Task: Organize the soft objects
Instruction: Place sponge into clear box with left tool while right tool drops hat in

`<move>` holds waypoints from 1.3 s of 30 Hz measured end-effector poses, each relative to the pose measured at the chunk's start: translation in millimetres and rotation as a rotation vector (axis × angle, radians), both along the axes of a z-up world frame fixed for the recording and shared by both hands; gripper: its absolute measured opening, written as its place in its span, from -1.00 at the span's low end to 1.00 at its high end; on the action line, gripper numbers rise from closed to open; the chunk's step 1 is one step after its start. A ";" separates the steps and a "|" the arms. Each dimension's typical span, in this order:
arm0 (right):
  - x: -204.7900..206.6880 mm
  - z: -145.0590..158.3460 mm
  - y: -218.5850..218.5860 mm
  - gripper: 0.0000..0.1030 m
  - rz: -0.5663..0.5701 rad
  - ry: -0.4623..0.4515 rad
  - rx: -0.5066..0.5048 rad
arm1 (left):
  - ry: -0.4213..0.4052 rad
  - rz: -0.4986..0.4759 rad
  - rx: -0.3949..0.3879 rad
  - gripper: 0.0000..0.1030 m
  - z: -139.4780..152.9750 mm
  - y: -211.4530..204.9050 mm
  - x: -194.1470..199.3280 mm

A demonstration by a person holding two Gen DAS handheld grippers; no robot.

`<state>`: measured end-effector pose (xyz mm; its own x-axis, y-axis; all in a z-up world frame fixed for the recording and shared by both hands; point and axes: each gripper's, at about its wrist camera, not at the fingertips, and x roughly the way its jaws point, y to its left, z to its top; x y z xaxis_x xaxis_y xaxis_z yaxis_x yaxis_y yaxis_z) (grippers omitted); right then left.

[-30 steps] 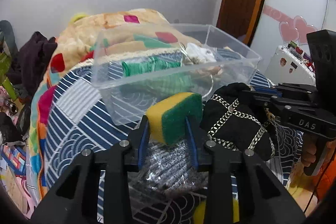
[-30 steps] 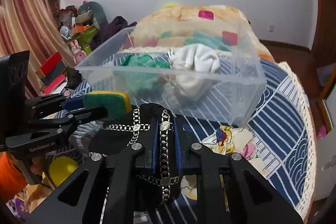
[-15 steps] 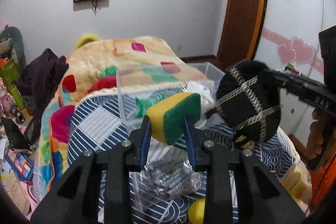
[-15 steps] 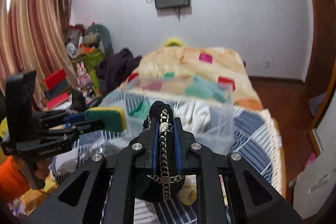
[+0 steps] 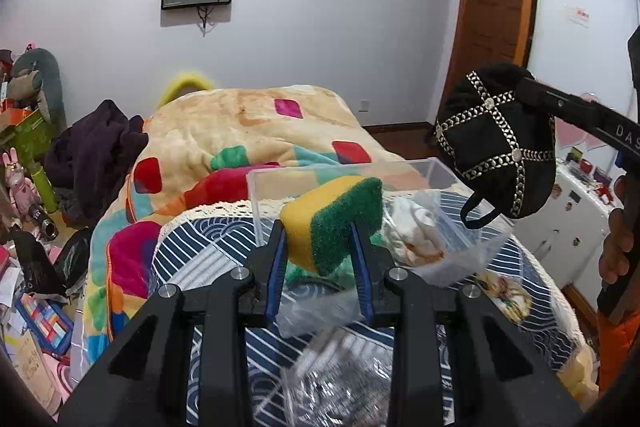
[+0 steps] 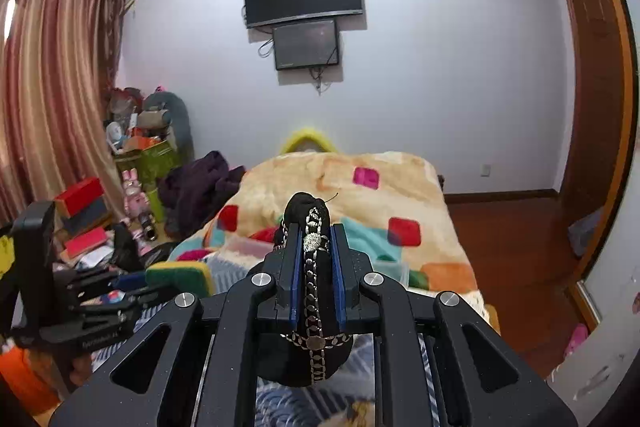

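My left gripper [image 5: 318,227] is shut on a yellow and green sponge [image 5: 332,219] and holds it in the air in front of the clear plastic bin [image 5: 438,167]. The bin holds a white cloth [image 5: 414,227] and a green cloth, mostly hidden behind the sponge. My right gripper [image 6: 314,235] is shut on a black pouch with silver chain trim [image 6: 310,307]; in the left wrist view the pouch [image 5: 496,147] hangs high above the bin's right side. The left gripper with the sponge [image 6: 180,275] shows at lower left in the right wrist view.
The bin stands on a blue striped cover [image 5: 200,259] over a colourful blanket [image 5: 248,131] on the bed. A silvery crinkled bag [image 5: 340,379] lies below my left gripper. Clutter [image 6: 132,163] fills the floor at left. A white cabinet [image 5: 576,219] stands at right.
Both grippers have risen well above the bed with the sponge and the pouch still held. The bin now sits lower and farther away in both views.
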<state>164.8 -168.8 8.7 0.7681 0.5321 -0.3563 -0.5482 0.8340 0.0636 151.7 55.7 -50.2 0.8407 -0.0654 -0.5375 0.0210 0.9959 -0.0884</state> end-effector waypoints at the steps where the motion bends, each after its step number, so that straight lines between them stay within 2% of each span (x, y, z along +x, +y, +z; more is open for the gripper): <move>1: 3.0 -0.7 2.7 -0.77 -0.004 -0.002 0.000 | 0.003 0.004 0.005 -0.41 -1.4 0.6 3.5; 12: 35.7 -40.3 31.4 -0.76 0.022 0.123 -0.037 | 0.102 0.017 0.036 -0.41 -34.7 0.5 44.8; 21: 45.4 -70.7 47.0 -0.76 0.058 0.205 -0.161 | 0.115 0.012 0.066 -0.40 -44.4 -11.3 51.7; 27: 47.5 -80.1 42.3 -0.73 0.078 0.248 -0.175 | 0.125 0.010 0.028 -0.36 -44.6 -8.5 49.3; 30: 46.1 -81.1 40.8 -0.72 0.076 0.254 -0.183 | 0.131 0.003 0.021 -0.26 -44.4 -8.6 47.1; 32: 45.4 -81.0 40.1 -0.63 0.073 0.256 -0.192 | 0.132 -0.004 0.024 -0.21 -43.3 -10.1 45.3; 34: 44.8 -80.6 36.8 -0.36 0.075 0.267 -0.189 | 0.127 -0.016 0.033 -0.21 -41.4 -13.3 42.0; 39: 38.1 -76.8 28.8 -0.27 0.068 0.261 -0.169 | 0.099 -0.031 0.044 -0.02 -33.1 -19.6 29.3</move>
